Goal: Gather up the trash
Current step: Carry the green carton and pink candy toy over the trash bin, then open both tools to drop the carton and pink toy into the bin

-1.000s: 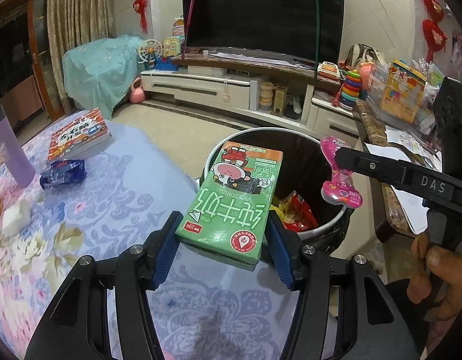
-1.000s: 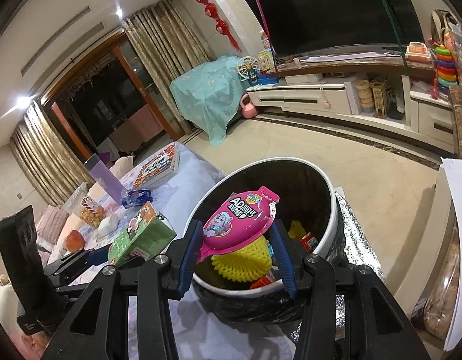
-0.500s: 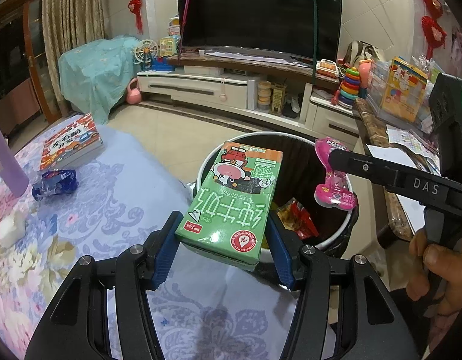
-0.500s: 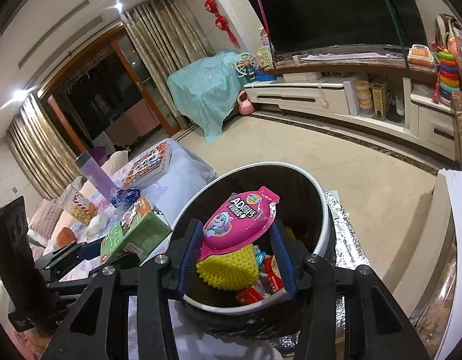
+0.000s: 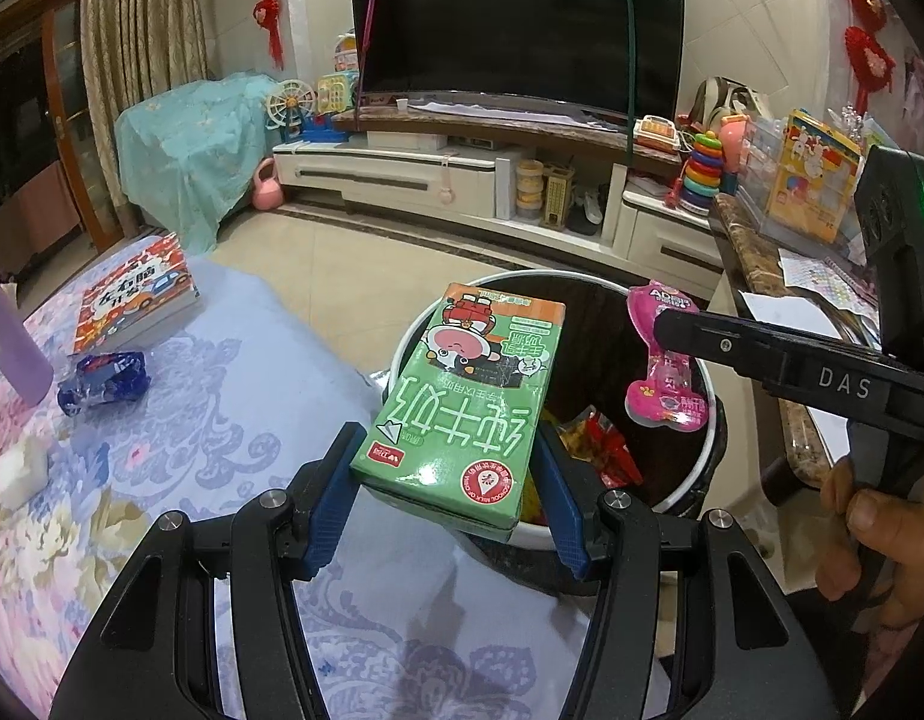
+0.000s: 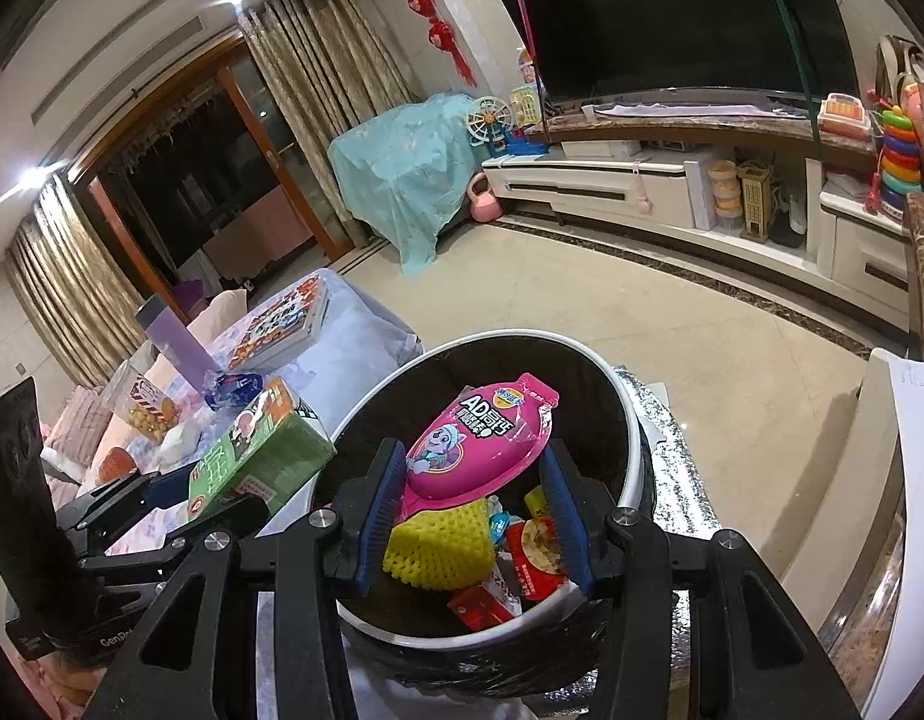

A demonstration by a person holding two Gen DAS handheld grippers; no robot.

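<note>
Poised at the drop: the left gripper [image 5: 447, 480] clamps a green milk carton [image 5: 468, 396] at the trash bin's [image 6: 627, 414] near rim while the right gripper [image 6: 471, 504] pinches a pink snack packet [image 6: 480, 438] over its mouth, both apparently awaiting release.

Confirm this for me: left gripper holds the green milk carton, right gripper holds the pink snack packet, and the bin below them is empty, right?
Not quite. The bin is not empty: the right wrist view shows a yellow sponge and red wrappers inside. The left gripper does hold the green milk carton, the right gripper the pink snack packet.
</note>
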